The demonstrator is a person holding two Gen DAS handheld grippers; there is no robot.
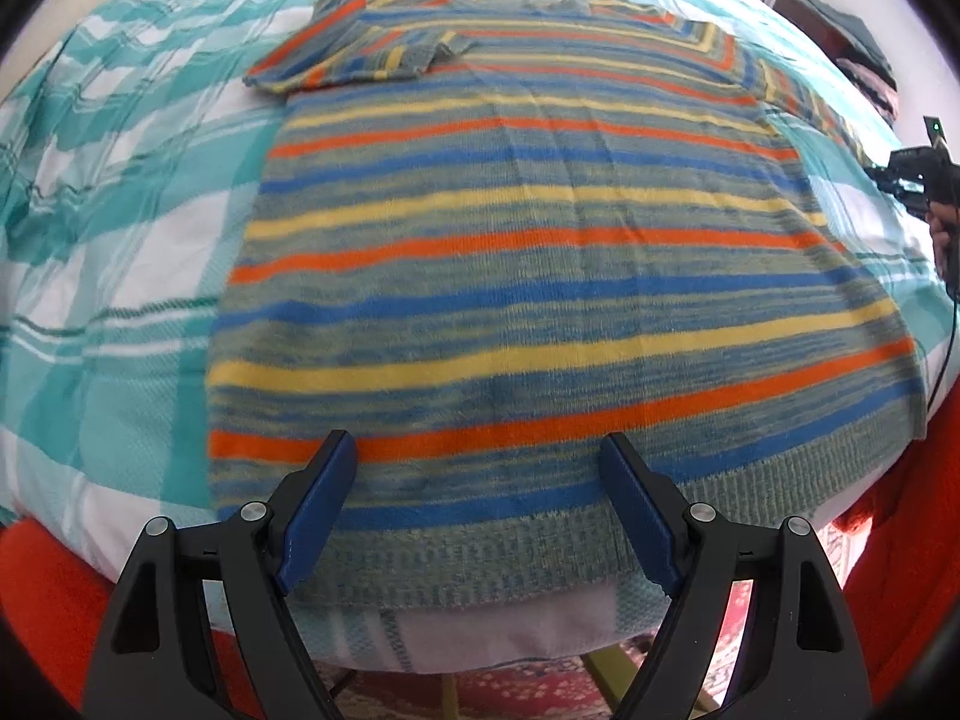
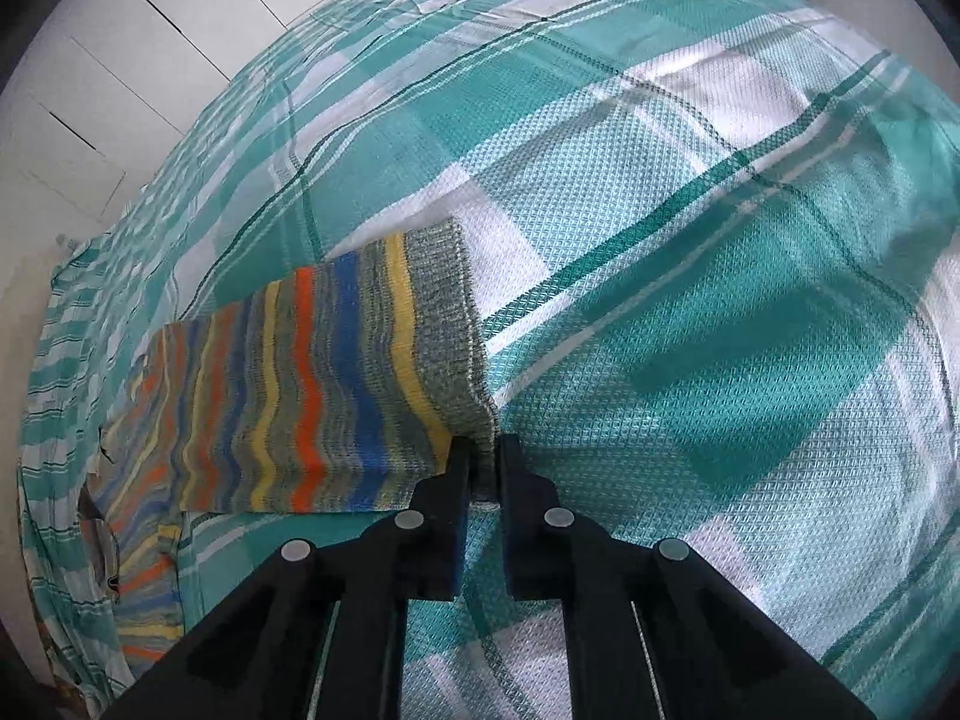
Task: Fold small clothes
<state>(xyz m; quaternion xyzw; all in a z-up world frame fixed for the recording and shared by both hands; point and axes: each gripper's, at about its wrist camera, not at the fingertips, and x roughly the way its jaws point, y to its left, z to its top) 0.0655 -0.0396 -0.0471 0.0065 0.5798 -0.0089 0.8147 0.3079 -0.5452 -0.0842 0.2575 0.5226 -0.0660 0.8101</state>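
Right wrist view: right gripper [image 2: 483, 468] jaws pinch the sweater [image 2: 312, 384] cuff, hiding its edge; left gripper [image 1: 480, 504] jaws spread.

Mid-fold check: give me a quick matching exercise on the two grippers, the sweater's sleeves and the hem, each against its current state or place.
Things:
1. left gripper
2. right gripper
3. folded sleeve of the striped knit sweater
4. ribbed grey-green hem

States:
A. shut on the ribbed cuff of the other sleeve, lifting it off the teal plaid bedspread
B. laid across the sweater's chest
C. open, fingers spread above the hem
D. flat at the bed's near edge

Pairs: 1-C, 2-A, 3-B, 4-D
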